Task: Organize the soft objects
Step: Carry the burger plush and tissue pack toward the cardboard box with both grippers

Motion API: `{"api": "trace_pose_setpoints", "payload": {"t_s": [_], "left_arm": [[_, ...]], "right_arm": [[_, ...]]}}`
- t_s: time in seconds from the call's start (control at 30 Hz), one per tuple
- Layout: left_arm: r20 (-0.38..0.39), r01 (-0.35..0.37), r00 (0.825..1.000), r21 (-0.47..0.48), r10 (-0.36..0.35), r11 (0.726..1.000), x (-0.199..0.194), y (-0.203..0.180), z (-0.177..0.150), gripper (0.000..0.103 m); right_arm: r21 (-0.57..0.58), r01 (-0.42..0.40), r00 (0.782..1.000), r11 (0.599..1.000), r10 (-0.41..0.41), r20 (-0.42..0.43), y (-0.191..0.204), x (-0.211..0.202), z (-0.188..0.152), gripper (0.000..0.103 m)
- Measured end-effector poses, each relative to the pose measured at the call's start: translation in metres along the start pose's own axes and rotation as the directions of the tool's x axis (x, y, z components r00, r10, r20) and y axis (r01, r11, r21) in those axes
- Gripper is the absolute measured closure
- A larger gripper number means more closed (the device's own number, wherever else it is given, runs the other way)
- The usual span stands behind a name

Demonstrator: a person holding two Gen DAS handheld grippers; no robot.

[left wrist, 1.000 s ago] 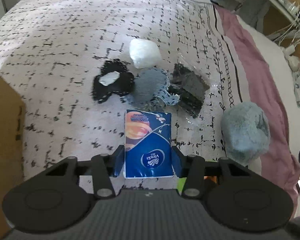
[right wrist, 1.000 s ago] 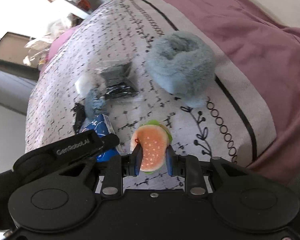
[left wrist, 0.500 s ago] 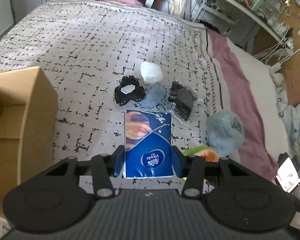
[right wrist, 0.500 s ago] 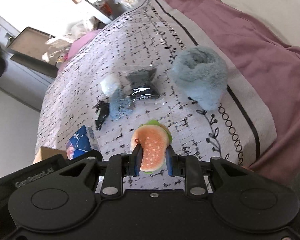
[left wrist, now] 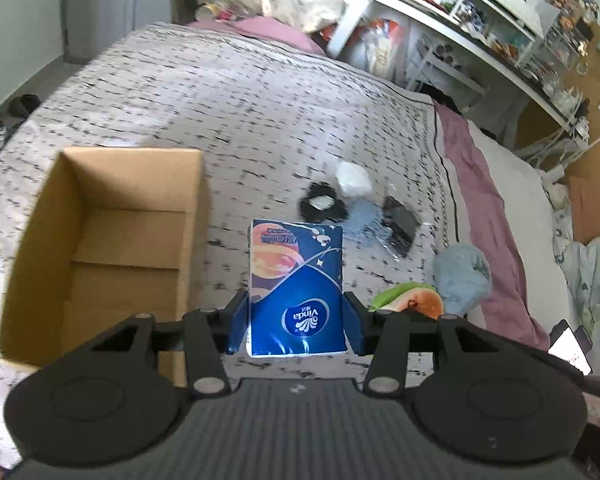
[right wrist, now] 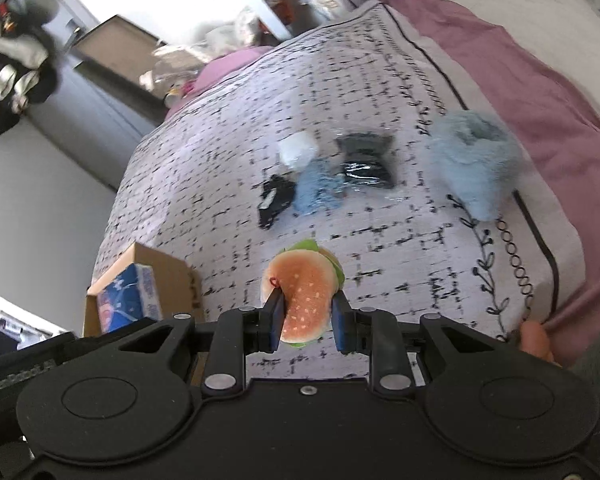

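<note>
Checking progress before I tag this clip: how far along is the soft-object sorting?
Done: nothing visible yet; the cardboard box looks empty.
In hand: the left gripper is shut on the blue tissue pack, the right gripper on the plush burger, both lifted off the bedspread.
Left: the fluffy blue item, white bundle, black lace piece, blue-grey cloth and dark bagged item lie on the bed.
</note>
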State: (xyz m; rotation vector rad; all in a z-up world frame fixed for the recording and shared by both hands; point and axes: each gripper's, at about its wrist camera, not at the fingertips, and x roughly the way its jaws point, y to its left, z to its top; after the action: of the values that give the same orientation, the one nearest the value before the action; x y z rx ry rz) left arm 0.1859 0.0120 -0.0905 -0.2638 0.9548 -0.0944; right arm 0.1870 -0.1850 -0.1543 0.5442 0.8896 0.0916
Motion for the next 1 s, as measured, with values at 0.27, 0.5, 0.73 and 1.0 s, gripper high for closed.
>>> {"api": "trace_pose_setpoints", "payload": {"t_s": [0.27, 0.5, 0.73, 1.0], "left_arm": [[0.047, -0.022, 0.999, -0.042, 0.024, 0.999, -0.031, 0.038, -0.003, 0.055], [0.069, -0.036, 0.997, -0.075, 0.041, 0.997, -0.048, 0.071, -0.008, 0.055], [0.075, -0.040, 0.996, -0.101, 0.048, 0.994, -0.053, 0.100, -0.010, 0.055], [0.058, -0.039, 0.997, -0.142, 0.048, 0.989, -0.044, 0.133, -0.008, 0.055]], "right_arm": [[-0.078, -0.034, 0.999, 0.996, 0.035, 0.011, 0.028, -0.008, -0.012, 0.079], [-0.140, -0.072, 0.997, 0.987, 0.073, 0.004, 0.055, -0.014, -0.024, 0.079], [-0.177, -0.090, 0.996, 0.980, 0.090, -0.011, 0.084, -0.012, -0.035, 0.079], [-0.216, -0.082, 0.997, 0.973, 0.077, -0.029, 0.115, -0.003, -0.040, 0.079]]}}
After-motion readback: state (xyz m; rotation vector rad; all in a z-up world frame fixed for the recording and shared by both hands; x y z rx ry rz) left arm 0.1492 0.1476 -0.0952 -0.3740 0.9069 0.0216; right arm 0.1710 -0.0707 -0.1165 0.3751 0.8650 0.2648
